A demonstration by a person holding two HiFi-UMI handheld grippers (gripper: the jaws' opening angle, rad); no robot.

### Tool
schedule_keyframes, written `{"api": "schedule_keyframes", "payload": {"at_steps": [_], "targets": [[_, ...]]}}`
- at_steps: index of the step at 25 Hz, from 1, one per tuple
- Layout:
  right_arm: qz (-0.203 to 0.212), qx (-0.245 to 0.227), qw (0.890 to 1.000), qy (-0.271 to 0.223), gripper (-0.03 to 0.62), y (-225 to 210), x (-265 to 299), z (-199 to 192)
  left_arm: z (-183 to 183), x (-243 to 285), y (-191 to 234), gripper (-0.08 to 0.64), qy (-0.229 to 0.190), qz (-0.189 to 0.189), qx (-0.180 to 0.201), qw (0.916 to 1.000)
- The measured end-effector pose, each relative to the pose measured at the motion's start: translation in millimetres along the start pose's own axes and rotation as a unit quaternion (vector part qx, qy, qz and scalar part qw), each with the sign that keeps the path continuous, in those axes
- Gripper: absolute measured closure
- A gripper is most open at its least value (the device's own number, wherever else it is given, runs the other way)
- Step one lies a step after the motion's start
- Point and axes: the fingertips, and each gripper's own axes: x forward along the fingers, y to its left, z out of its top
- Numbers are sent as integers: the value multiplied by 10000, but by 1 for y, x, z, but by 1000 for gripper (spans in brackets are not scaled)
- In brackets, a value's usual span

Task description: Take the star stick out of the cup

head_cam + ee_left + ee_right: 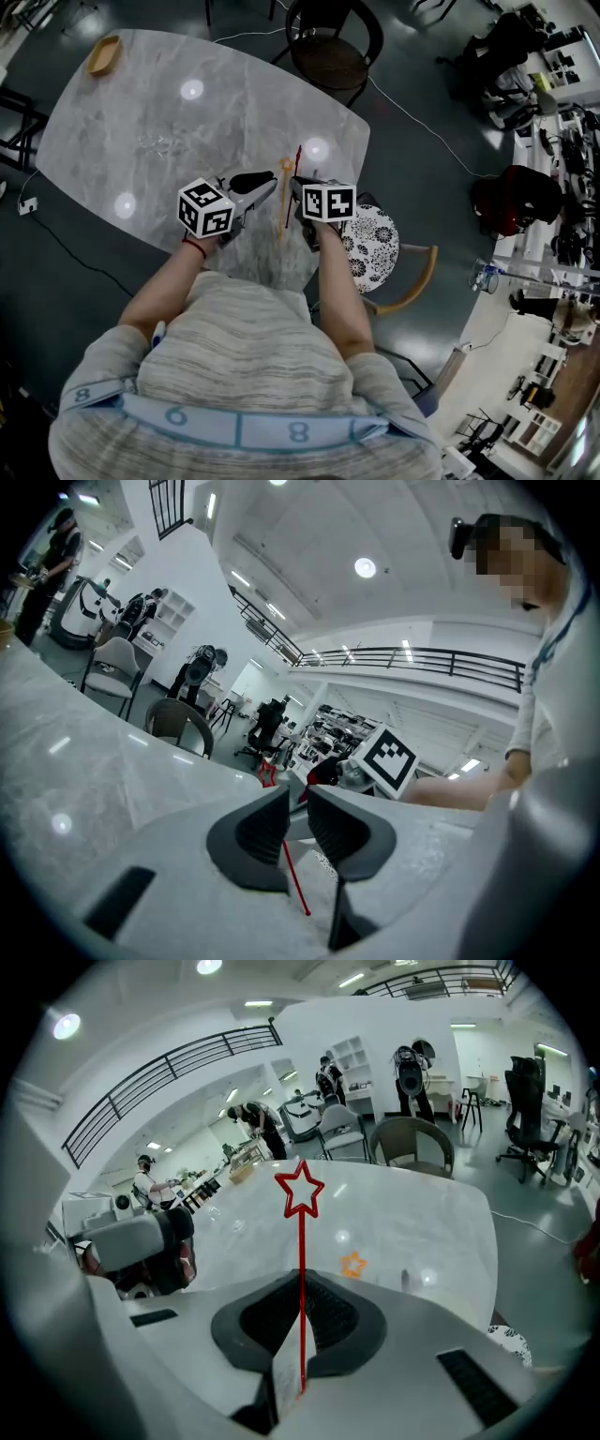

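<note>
My right gripper (302, 1290) is shut on a thin red stick (302, 1326) that stands upright between its jaws, with its open red star (300, 1192) on top. From above, the red stick (292, 192) rises at the right gripper (298, 190), over the near edge of the marble table (141, 103). A second stick with an orange star (286, 165) sits just left of it; its star (352, 1265) also shows beyond the right jaws. The left gripper (298, 803) is open by a narrow gap with nothing between its pads, and faces the red stick (294, 878). I see no cup.
A wooden tray (103, 54) lies at the table's far left corner. Small clear items (159, 142) lie mid-table. A dark round chair (333, 47) stands behind the table, and a floral stool (373, 246) stands beside my right arm. Cables run over the floor.
</note>
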Motion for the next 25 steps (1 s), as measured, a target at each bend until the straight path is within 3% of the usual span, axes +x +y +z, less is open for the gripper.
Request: {"api": "schedule_keyframes", "payload": {"at_steps": [6, 11, 17, 25], "targets": [[157, 71, 9998, 89, 572, 3, 11, -7, -1, -1, 3, 505, -8, -5, -5, 10000], [229, 193, 9995, -58, 473, 5, 10, -3, 3, -1, 4, 505, -9, -22, 5, 10000], [310, 230, 9987, -334, 472, 8, -5, 6, 5, 1, 5, 505, -6, -64, 4, 10000], [425, 155, 9934, -1052, 472, 21, -45, 32, 10, 8, -3, 505, -46, -172, 68, 9998]]}}
